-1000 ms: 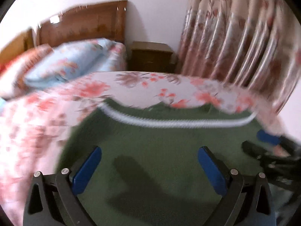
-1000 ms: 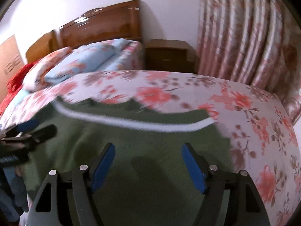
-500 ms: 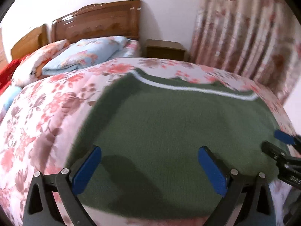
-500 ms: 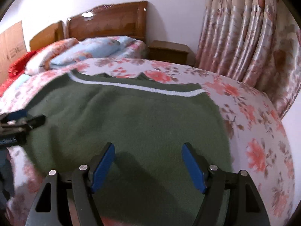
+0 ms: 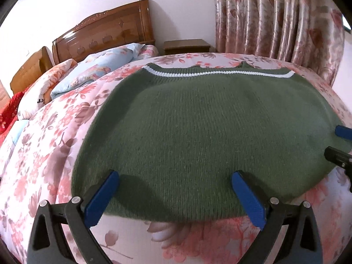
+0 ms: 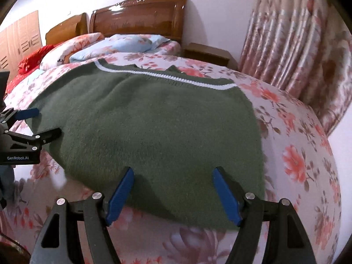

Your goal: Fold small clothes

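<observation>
The green sweater is lying flat across the floral bedspread in the left wrist view, its white-striped hem sitting toward 12 o'clock. The left gripper is hovering over the sweater's near edge at 6 o'clock, its blue fingers standing wide apart and gripping nothing. The right gripper's tips are poking in at 3 o'clock, over the sweater's side edge. A wooden headboard is standing at 11 o'clock, a nightstand at 12 and floral curtains at 1, with pillows lying at 10.

In the right wrist view the sweater is filling the middle of the bedspread, the stripe running across at 12 o'clock. The right gripper is hanging over the near edge at 6 o'clock, its blue fingers spread wide with only flat knit showing between them, nothing pinched. The left gripper is reaching in at 9 o'clock, fingers parted beside the sweater's edge. The headboard is showing at 11 and the curtains at 2.
</observation>
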Demonstrator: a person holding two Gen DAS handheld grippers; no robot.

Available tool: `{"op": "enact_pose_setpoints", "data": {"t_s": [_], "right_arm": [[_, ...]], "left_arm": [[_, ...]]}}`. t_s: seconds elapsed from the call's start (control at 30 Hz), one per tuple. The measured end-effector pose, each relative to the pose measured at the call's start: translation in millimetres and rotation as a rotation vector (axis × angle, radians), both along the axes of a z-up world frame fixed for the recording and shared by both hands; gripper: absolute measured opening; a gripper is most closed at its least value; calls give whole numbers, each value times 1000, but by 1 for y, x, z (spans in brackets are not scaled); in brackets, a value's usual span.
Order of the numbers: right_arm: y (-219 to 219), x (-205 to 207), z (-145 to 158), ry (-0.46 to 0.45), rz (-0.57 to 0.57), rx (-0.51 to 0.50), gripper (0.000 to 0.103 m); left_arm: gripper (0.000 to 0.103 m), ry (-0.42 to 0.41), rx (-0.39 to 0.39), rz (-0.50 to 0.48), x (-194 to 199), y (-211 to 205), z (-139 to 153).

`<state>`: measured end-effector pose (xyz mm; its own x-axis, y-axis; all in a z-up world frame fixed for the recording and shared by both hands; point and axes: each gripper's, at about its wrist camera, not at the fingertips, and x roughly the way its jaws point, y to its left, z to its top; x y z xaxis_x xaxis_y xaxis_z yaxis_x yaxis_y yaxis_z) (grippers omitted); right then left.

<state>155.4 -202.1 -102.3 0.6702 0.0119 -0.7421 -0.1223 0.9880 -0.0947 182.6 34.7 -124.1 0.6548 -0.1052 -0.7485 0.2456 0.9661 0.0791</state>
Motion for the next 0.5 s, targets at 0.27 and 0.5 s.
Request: {"op": "enact_pose_setpoints", "data": {"t_s": [0.27,0.5], "right_arm": [[-3,-8,-2,27,-15,13,75],[14,10,20,-63,-30,46,76]], "left_arm": [[103,-13,-7,11,-9,4,2],[103,-63,25,3,-5,-7,17]]}}
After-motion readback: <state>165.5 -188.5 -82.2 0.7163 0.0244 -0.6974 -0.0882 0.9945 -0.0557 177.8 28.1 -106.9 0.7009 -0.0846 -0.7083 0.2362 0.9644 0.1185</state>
